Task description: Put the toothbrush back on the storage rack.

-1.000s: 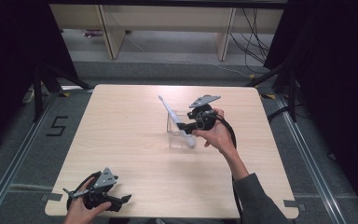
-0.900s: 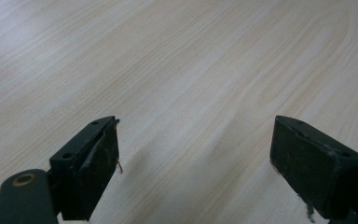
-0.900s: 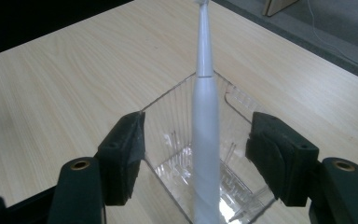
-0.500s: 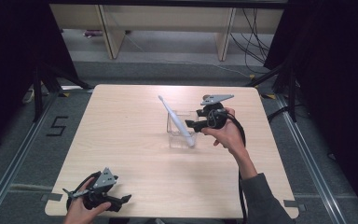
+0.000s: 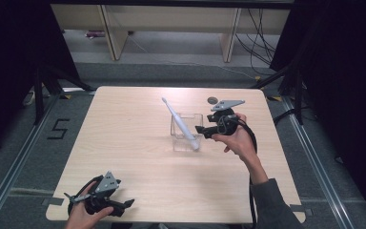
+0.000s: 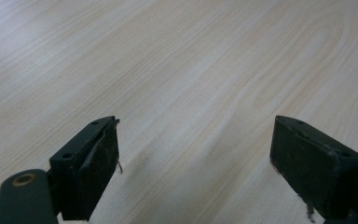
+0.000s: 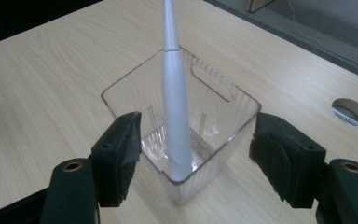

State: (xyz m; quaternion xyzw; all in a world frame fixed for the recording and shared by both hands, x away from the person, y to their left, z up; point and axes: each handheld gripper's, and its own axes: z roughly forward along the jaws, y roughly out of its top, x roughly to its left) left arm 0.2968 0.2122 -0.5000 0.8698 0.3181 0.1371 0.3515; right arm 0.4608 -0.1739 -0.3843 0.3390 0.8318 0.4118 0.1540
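White toothbrush point(image 7: 175, 107) leans in the clear plastic cup point(image 7: 214, 112) — just ahead of my right tool point(image 7: 193, 156), jaws wide, just been opening, gripping nothing.

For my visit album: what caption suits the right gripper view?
Open right claw facing a clear bin with a white toothbrush leaning inside.

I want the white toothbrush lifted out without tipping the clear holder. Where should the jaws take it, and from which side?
Probably on the slim upper shaft of the toothbrush, above the rim of the clear holder. It leans up and away over the far-left wall, so come from above, jaws across the shaft, and draw it out along its tilt.
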